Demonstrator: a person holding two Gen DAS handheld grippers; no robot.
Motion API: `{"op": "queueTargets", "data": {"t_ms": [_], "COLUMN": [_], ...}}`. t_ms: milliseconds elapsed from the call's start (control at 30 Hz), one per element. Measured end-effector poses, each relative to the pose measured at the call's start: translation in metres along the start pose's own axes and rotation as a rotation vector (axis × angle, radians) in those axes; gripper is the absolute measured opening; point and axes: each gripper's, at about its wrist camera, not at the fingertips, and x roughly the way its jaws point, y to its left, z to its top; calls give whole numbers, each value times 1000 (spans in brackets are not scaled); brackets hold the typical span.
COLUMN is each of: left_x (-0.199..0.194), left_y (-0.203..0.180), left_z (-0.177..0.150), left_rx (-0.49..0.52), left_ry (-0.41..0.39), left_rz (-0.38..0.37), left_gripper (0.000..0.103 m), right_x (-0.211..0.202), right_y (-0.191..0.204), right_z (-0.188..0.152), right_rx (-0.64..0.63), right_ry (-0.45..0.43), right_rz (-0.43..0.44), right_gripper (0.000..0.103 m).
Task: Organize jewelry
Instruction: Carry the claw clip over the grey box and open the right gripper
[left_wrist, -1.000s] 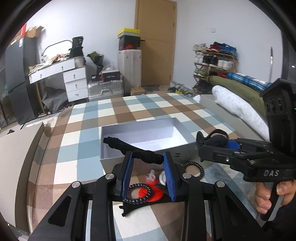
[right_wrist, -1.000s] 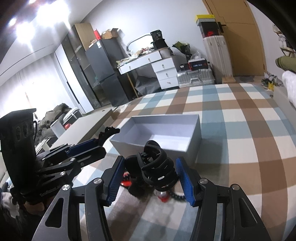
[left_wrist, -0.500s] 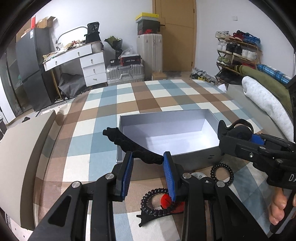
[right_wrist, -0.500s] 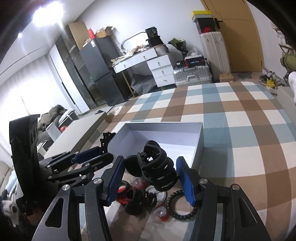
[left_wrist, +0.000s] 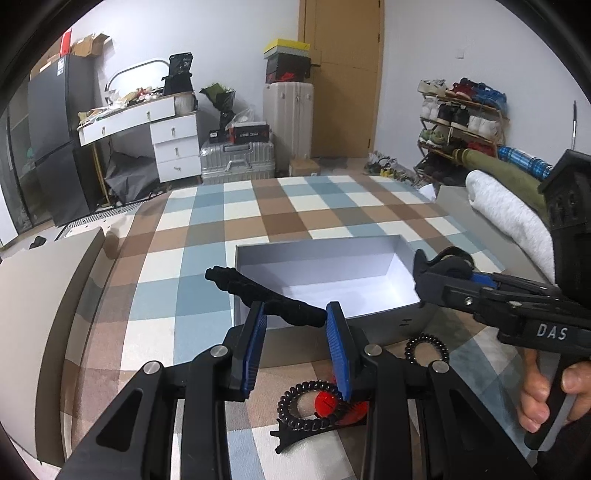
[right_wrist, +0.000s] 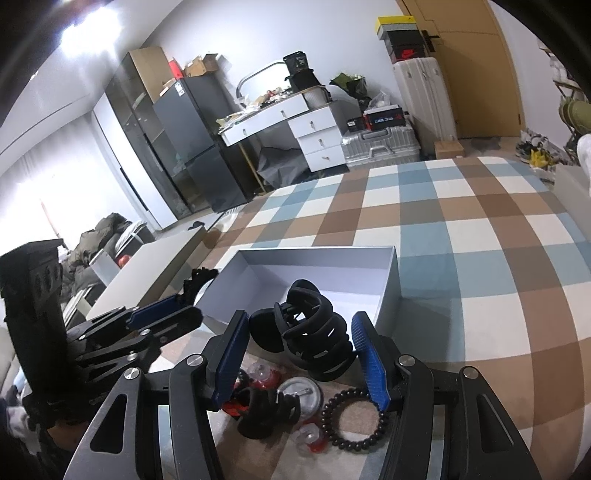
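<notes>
My left gripper (left_wrist: 295, 317) is shut on a long black hair clip (left_wrist: 266, 293), held just above the near left corner of the open grey box (left_wrist: 332, 273). My right gripper (right_wrist: 301, 332) is shut on a black claw clip (right_wrist: 314, 341), held at the box's (right_wrist: 391, 291) near wall; it also shows in the left wrist view (left_wrist: 443, 273). On the checked cloth below lie a black spiral hair tie (left_wrist: 310, 404), a second spiral tie (left_wrist: 426, 349), a black bead bracelet (right_wrist: 354, 421), another black claw clip (right_wrist: 266, 410), and small red and clear pieces (right_wrist: 310, 435).
The box sits on a checked blue, brown and white cloth (left_wrist: 295, 206). A grey surface (left_wrist: 37, 295) borders it on the left. A rolled white and green bedding bundle (left_wrist: 509, 206) lies to the right. Room furniture stands far behind.
Both grippers have risen and come closer to the box with their clips still held. The loose items below now sit lower in both views.
</notes>
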Motion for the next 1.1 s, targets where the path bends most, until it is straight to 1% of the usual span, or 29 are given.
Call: {"op": "queueTargets", "data": {"t_ms": [300,467,667,900,1000,1100], "left_x": [3,22,41,35,32,30], "left_y": [-7,-8,-3,-3,-2,-2], "left_z": [8,8,2,1,-3,-5], "left_rx": [41,63,40,-7,-31,-38], "left_ry": [-43,-13,50,89,106,101], "left_rz": [-23,-47,-56,-78,-102,-110], "left_gripper": [27,27,27,27,27,27], "right_x": [7,13,18,21,22,23], "right_y": [0,-2,-5,-7,-9,-10], "right_z": [2,1,3,7,9,10], "right_rx": [1,12,23,24,30,36], "right_ry": [14,25,34,35,31,36], "right_rz": [24,27,31,29,31,36], "right_gripper": [57,57,57,57,57,57]}}
